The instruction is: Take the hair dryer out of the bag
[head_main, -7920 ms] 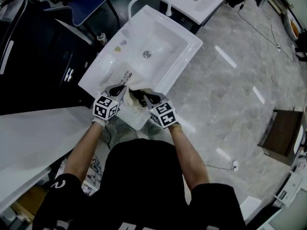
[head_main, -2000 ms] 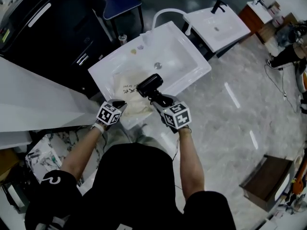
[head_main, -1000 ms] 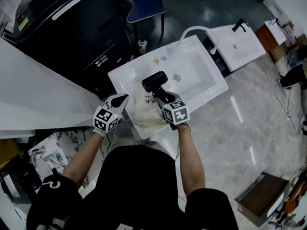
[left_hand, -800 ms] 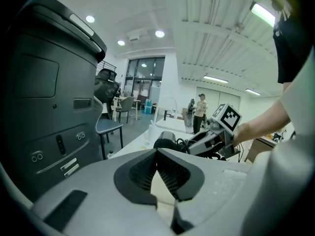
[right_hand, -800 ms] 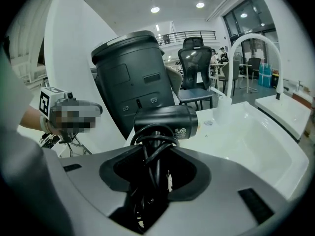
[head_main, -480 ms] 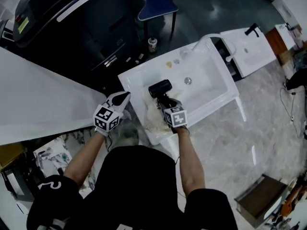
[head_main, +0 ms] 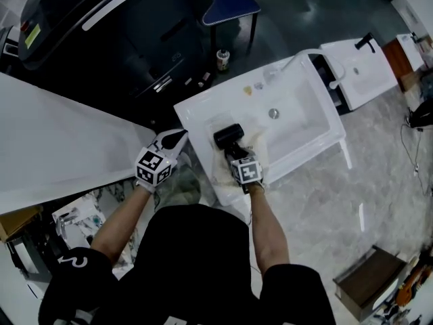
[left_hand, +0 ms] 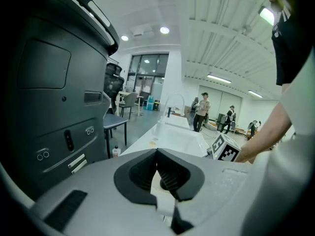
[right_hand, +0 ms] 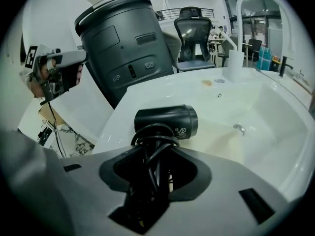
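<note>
Over the near end of the sink (head_main: 301, 124), my right gripper (head_main: 234, 153) is clamped on the handle of the dryer (head_main: 229, 135), with loops of cord (right_hand: 153, 140) caught in the bite. The dryer is out of the bag (head_main: 260, 149) and directly over it. My left gripper (head_main: 178, 138) is pinched closed on nothing, out past the left rim. Gripping over cord, I'd expect the handle could twist or slide, knocking the barrel on porcelain. A loose loop might snag the bag. The near rim sits close by my right gripper, but the basin far and right is bare.
</note>
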{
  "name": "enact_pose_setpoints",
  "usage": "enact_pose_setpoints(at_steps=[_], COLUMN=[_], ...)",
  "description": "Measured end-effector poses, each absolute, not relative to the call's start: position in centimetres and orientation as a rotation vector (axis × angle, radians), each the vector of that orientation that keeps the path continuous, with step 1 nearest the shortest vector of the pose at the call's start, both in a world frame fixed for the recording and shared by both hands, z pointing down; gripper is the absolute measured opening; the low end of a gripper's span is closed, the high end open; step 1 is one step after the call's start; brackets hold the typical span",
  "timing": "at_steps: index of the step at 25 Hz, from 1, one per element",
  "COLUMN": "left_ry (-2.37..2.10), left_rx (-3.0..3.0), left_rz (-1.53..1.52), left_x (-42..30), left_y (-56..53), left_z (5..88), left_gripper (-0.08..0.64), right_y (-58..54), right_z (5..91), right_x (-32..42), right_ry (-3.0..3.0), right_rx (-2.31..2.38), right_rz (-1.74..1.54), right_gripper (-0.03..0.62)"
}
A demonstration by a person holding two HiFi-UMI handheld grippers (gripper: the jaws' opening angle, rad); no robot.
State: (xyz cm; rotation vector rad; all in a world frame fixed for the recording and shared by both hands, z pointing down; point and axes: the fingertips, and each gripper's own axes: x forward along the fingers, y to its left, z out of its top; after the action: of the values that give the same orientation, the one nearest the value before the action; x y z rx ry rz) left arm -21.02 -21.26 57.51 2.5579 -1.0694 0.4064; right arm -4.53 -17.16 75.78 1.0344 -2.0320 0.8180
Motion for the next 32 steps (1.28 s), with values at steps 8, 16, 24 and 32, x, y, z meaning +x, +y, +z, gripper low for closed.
enact_pose_setpoints(at_steps=[8,16,24,32], left_ry=[-1.055,-1.085,-1.176,-1.266], left_rx=[2.579,2.588,2.590,2.599], left_rz=[0.398,0.347,0.268,0.217], left_x=[-19.4,-17.3,-15.4,-14.4], left_y=[-21.3,-20.4,-17.8,-14.7], left_z=[56.9,55.2,52.9,51.4], left_gripper=[-0.002,-0.002,-0.002,-0.002], right_y=[-17.2,-18.6,-18.5,-16.1], right_z=[73.5,66.2,56.7,53.6], right_x=[-4.7,-1.8,2.6,4.6], right_ry=[-2.084,-2.246,-2.380,-2.424], right_rx=[1.038,1.174,1.328,1.352], right_rz=[0.826,0.765,0.628,0.516], right_gripper=[0.201,0.201,0.099,-0.003])
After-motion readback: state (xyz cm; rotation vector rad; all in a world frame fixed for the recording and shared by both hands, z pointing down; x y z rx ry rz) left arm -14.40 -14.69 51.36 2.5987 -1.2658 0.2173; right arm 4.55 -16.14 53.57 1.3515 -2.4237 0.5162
